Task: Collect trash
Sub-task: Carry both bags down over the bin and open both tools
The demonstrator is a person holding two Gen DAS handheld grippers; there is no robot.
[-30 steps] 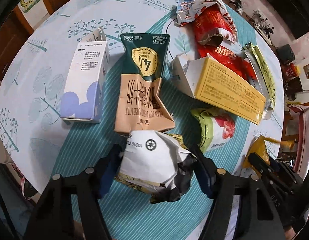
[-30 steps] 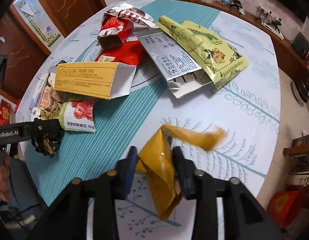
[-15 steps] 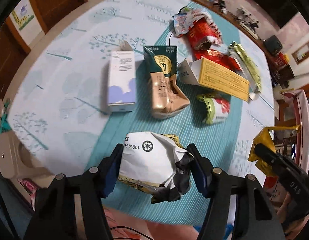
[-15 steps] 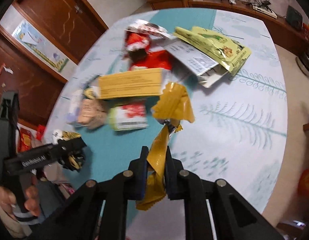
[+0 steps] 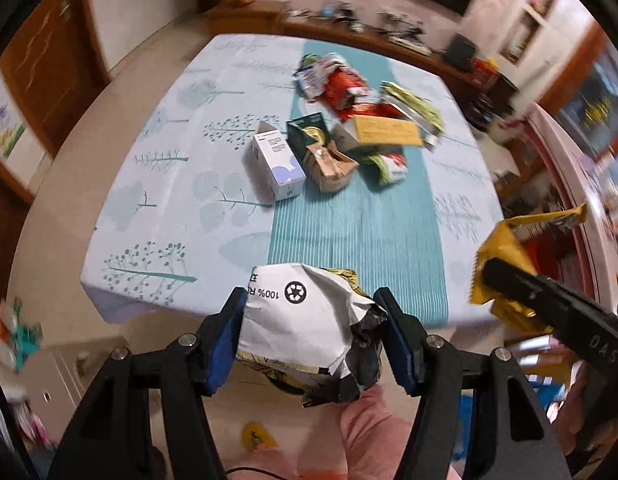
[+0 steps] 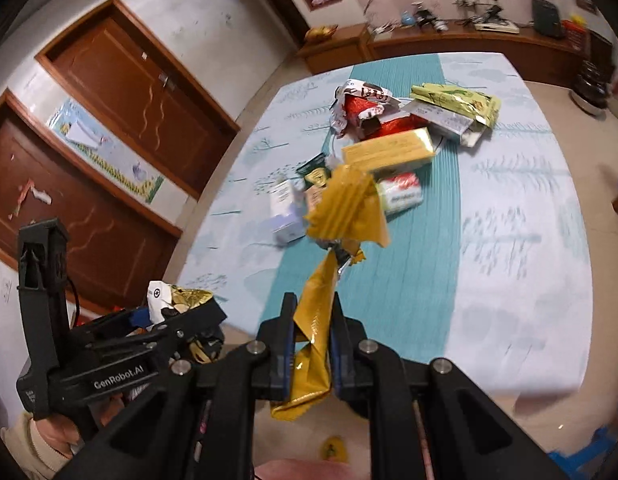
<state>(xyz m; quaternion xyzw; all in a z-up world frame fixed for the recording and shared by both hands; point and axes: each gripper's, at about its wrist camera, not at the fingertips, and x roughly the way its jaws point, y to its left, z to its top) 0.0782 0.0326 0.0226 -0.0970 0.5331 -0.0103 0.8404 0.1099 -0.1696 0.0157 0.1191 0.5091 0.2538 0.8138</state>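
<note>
— Two grippers, two catches. How are they holding?

— My left gripper [image 5: 311, 334] is clamped on a crumpled white wrapper [image 5: 305, 320] with a recycling mark printed on it; the blue pads [image 5: 229, 336] press its sides, and dark and gold crinkled bits hang out below. My right gripper [image 6: 311, 344] is pinched nearly closed on a yellow foil wrapper [image 6: 321, 316], which stands up between the pads and fans out at its top.

— Where are both of those relative to the tabletop?

— Both are off it, held in the air at its near edge, with floor showing beneath them. The tabletop [image 5: 157, 184] carries a pale cloth with tree prints and a teal striped band down the middle.

— What trash lies on it?

— A cluster around the teal band, well apart from my grippers. A white carton [image 5: 277, 168] lies on its side, and just beside it a crushed green and tan milk carton [image 5: 323, 156]. Next to that sits a yellow box [image 5: 387, 132], with a green and red packet [image 5: 387, 164] in front of it. Behind them are a red wrapper [image 5: 341, 88] and a yellow-green pouch [image 5: 415, 106].

— Anything else in view?

— A sideboard [image 6: 449, 40] with small clutter along the far wall, and brown wooden doors [image 6: 149, 92] to the left.
</note>
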